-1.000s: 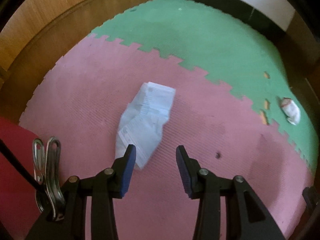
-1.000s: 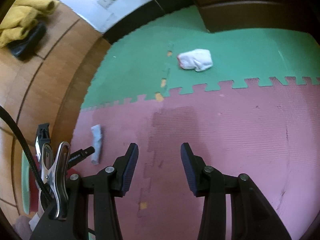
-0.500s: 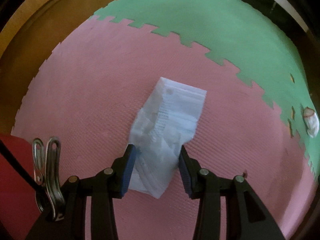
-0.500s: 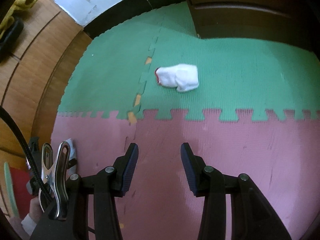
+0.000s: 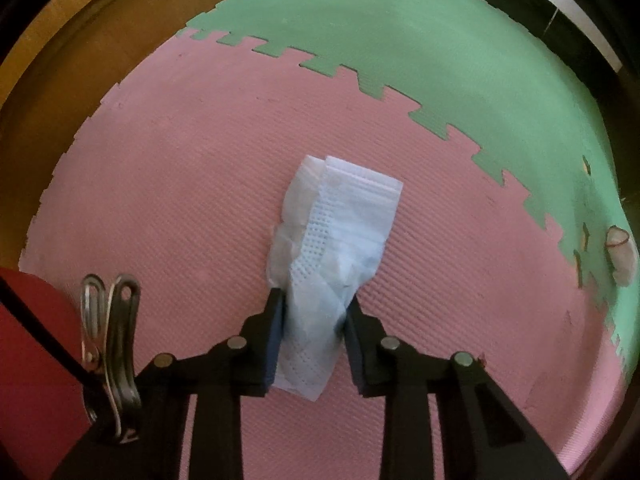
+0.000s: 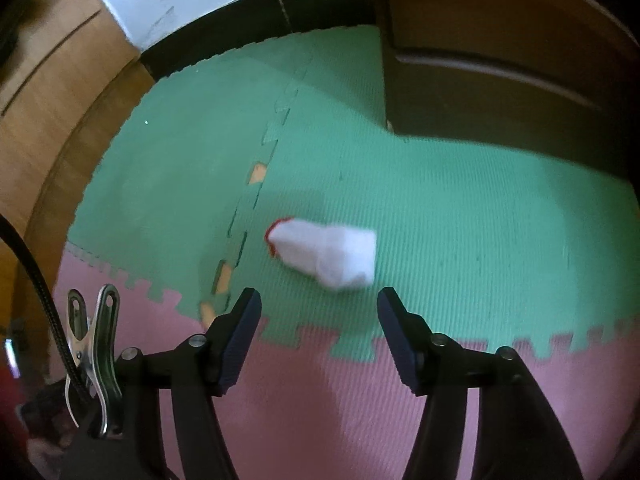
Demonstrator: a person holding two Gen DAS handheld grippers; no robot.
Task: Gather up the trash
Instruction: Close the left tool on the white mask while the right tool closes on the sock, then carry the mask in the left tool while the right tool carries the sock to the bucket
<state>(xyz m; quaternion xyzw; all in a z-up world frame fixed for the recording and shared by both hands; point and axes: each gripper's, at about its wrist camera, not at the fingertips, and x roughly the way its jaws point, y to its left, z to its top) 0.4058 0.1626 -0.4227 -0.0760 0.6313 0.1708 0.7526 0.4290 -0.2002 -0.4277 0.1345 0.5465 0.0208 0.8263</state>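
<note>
A crumpled pale-blue face mask (image 5: 340,216) lies on the pink foam mat (image 5: 160,200). My left gripper (image 5: 316,300) points down over its near end; its jaws are closing, and the pads pinch the bunched mask between them. A white wad with a red edge (image 6: 328,256), perhaps a sock or tissue, rests on the green mat (image 6: 480,220). Just short of it hovers my right gripper (image 6: 318,295), its jaws opening with nothing between them. The same wad shows small at the far right (image 5: 622,256) of the left wrist view.
Dark wooden furniture (image 6: 500,80) stands on the green mat behind the wad. A black skirting and white wall (image 6: 240,12) close the back, with wooden floor (image 6: 48,100) to the left. A red object (image 5: 24,340) sits at the left gripper's lower left.
The left gripper came down over the mask and its jaws narrowed onto it. The right gripper travelled towards the white wad, which now sits close ahead, and its jaws widened.
</note>
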